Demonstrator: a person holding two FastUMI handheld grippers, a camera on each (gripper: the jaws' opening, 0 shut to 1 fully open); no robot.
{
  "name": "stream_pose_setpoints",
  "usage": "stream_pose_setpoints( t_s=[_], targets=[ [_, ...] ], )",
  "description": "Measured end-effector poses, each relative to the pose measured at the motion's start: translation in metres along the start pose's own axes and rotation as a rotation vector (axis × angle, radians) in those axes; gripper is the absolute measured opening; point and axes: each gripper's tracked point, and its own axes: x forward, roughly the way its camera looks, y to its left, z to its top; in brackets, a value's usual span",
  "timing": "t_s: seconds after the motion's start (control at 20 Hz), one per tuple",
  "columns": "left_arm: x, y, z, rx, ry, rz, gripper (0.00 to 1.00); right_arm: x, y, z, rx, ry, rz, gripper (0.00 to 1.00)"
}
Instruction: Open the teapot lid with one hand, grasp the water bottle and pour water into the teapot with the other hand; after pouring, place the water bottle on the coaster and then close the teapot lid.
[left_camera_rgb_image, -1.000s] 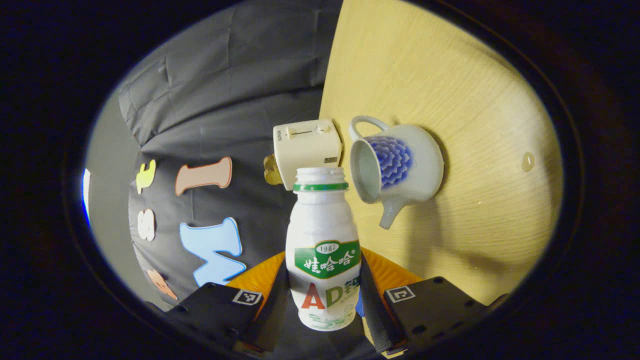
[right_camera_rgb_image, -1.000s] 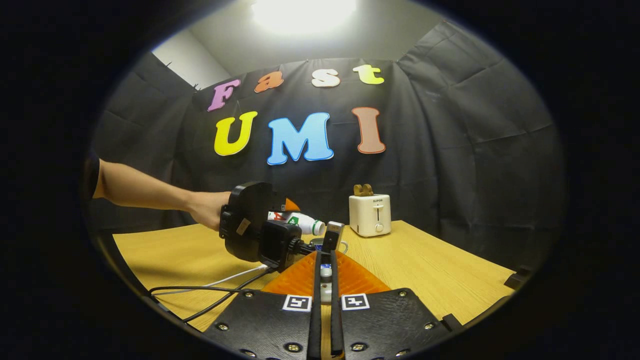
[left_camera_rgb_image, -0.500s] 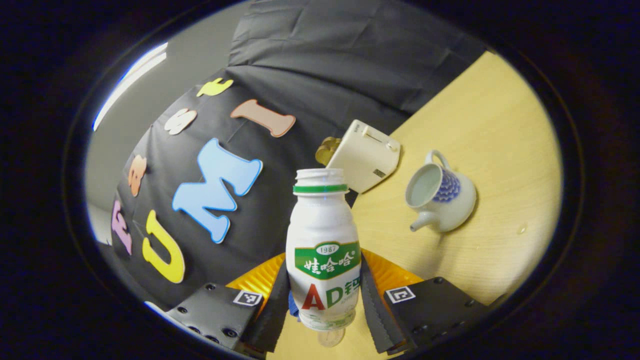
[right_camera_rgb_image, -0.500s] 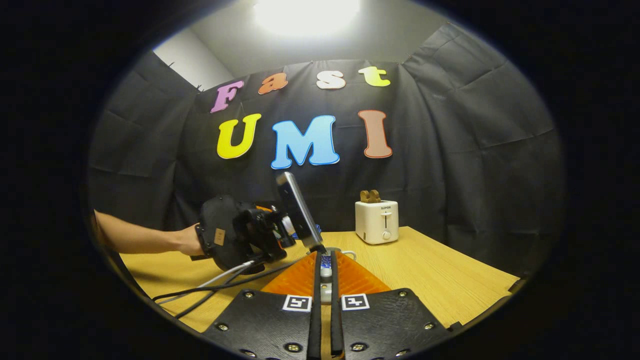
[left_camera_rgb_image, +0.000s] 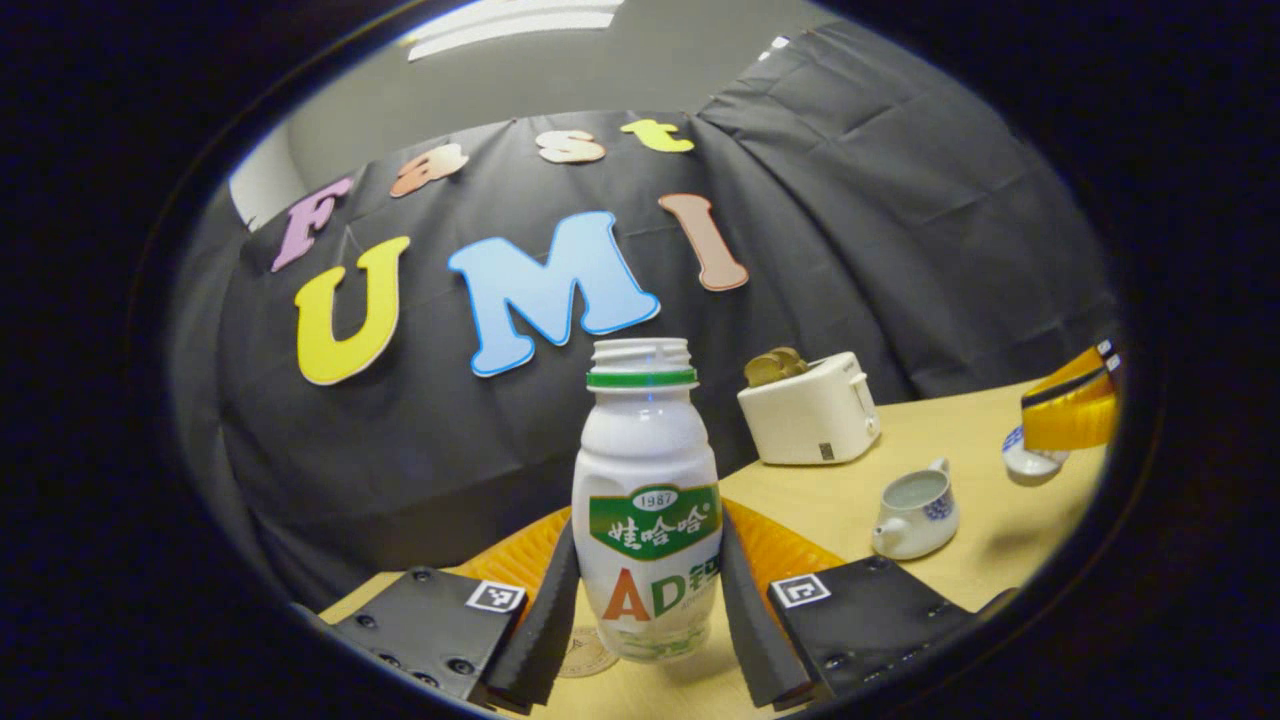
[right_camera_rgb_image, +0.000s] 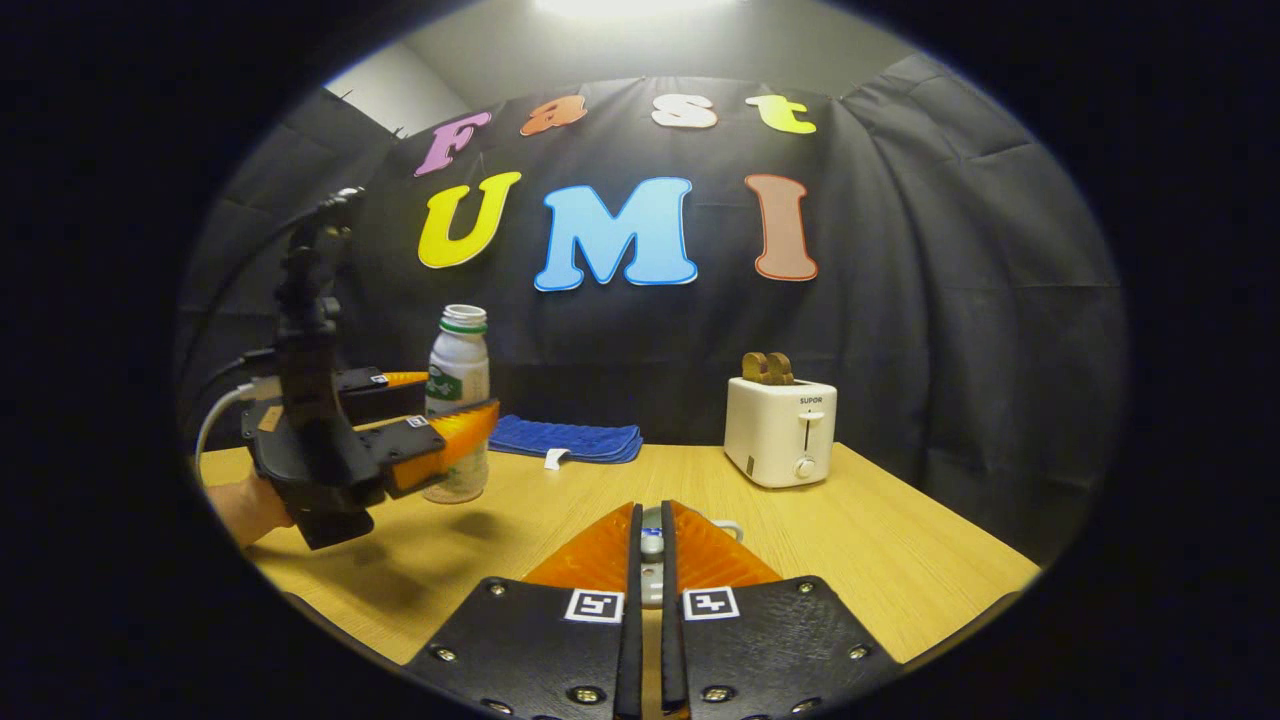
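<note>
My left gripper (left_camera_rgb_image: 648, 620) has its jaws clamped on the upright, capless water bottle (left_camera_rgb_image: 647, 500), just above the coaster (left_camera_rgb_image: 585, 655), mostly hidden. Right gripper (right_camera_rgb_image: 650, 560) jaws are pinched on the teapot lid (right_camera_rgb_image: 651, 545), barely visible. The open teapot (left_camera_rgb_image: 915, 512) sits on the tabletop (left_camera_rgb_image: 960, 440).

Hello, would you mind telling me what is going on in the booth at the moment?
A person is working with a gripper in each hand. The left gripper holds the uncapped water bottle upright, low over the table, with the coaster right beneath it. The teapot stands open on the table beside the toaster. The right gripper is closed on the teapot lid, holding it clear of the pot.
</note>
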Motion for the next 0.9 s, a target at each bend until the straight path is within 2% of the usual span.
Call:
stream_pose_setpoints(
  t_s=[0.1, 0.2, 0.25, 0.3, 0.35, 0.5, 0.55, 0.6, 0.7, 0.75, 0.9],
  targets=[
    [0.002, 0.029, 0.004, -0.086, -0.019, 0.042, 0.74, 0.023, -0.006, 0.007, -0.025, -0.003, -0.033, 0.07],
    [0.005, 0.063, 0.005, -0.165, -0.026, 0.127, 0.74, 0.046, -0.012, 0.002, -0.074, 0.022, -0.071, 0.07],
    [0.004, 0.078, 0.002, -0.213, -0.024, 0.153, 0.77, 0.054, -0.013, 0.0, -0.073, 0.034, -0.073, 0.07],
    [0.004, 0.085, -0.002, -0.26, -0.013, 0.158, 0.73, 0.06, -0.013, 0.0, -0.057, 0.04, -0.071, 0.07],
    [0.003, 0.092, -0.006, -0.298, -0.008, 0.16, 0.78, 0.066, -0.013, 0.001, -0.05, 0.043, -0.073, 0.07],
    [0.005, 0.112, -0.014, -0.387, 0.003, 0.176, 0.77, 0.084, -0.018, -0.001, -0.062, 0.056, -0.095, 0.07],
    [0.003, 0.113, -0.015, -0.413, 0.002, 0.176, 0.73, 0.088, -0.019, -0.006, -0.056, 0.069, -0.094, 0.07],
    [0.004, 0.115, -0.014, -0.416, -0.001, 0.174, 0.78, 0.089, -0.017, -0.009, -0.047, 0.077, -0.089, 0.07],
    [0.004, 0.116, -0.012, -0.404, 0.0, 0.178, 0.77, 0.091, -0.015, -0.014, -0.042, 0.087, -0.081, 0.07],
    [0.005, 0.112, -0.013, -0.4, 0.007, 0.173, 0.73, 0.092, -0.015, -0.015, -0.047, 0.086, -0.084, 0.07],
    [0.005, 0.108, -0.022, -0.375, 0.036, 0.172, 0.78, 0.093, -0.015, -0.022, -0.022, 0.107, -0.076, 0.07]
  ],
)
